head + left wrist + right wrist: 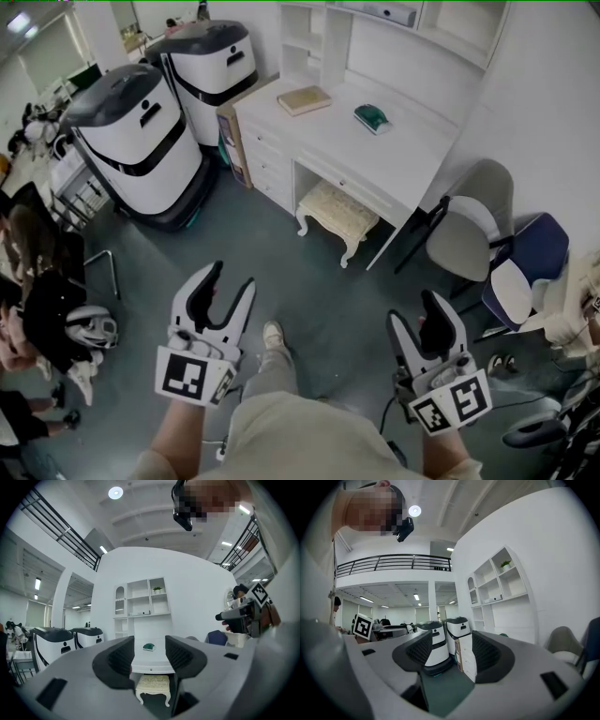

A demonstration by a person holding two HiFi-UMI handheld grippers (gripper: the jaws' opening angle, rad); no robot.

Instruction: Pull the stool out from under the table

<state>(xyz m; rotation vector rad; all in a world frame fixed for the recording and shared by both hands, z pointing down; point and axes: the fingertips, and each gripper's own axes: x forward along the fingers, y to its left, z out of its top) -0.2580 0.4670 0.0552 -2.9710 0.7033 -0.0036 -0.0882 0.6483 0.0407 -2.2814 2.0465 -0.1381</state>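
Observation:
A cream upholstered stool [337,215] with curved legs stands partly under the white desk [394,159]; in the left gripper view the stool [152,686] shows far off between the jaws. My left gripper [228,281] is held over the green floor, well short of the stool, open and empty. My right gripper [425,317] is lower right, also open and empty. In the right gripper view the gripper [450,651] looks toward the desk's drawer side and two white robots.
Two white and black robot units [141,141] stand left of the desk. A book [304,99] and a green object [372,117] lie on the desk. Grey and blue chairs [487,244] stand at the right. The person's shoe [273,334] is on the floor between the grippers.

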